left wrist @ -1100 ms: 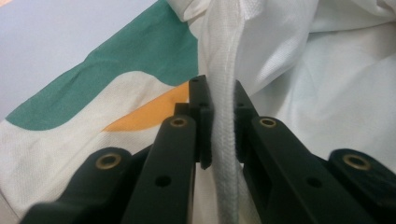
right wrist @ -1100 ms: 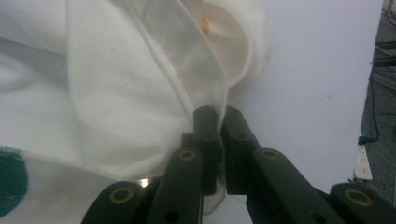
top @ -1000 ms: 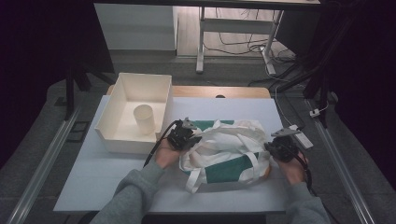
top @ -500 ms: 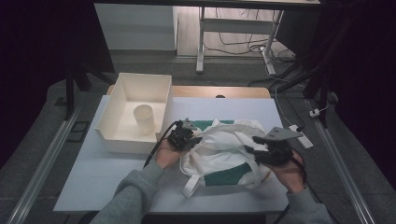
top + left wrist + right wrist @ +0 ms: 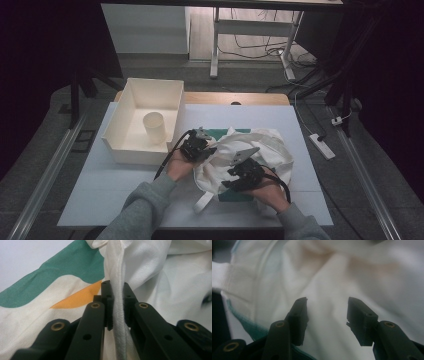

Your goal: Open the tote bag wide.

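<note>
A white cloth bag (image 5: 270, 145) with green and orange print lies crumpled on the white table (image 5: 100, 190). My left gripper (image 5: 209, 149) is at the bag's left side, shut on a rolled white hem (image 5: 117, 270) that runs up between its jaws (image 5: 116, 290). My right gripper (image 5: 229, 181) hovers over the bag's near middle. Its jaws have just opened and stand apart (image 5: 327, 302); white cloth lies beyond them, and nothing is pinched. A loose strap (image 5: 202, 202) trails toward the front edge.
A cream open box (image 5: 127, 150) stands at the table's left, with a pale upright cup (image 5: 155, 127) inside it. The left gripper's cable (image 5: 167, 162) runs past the box's near corner. A power strip (image 5: 322, 146) lies on the floor to the right.
My right gripper let go at the bag's right edge, opened, and swept left across the bag to its near middle. The bag bunched up toward the left. The left gripper stayed put.
</note>
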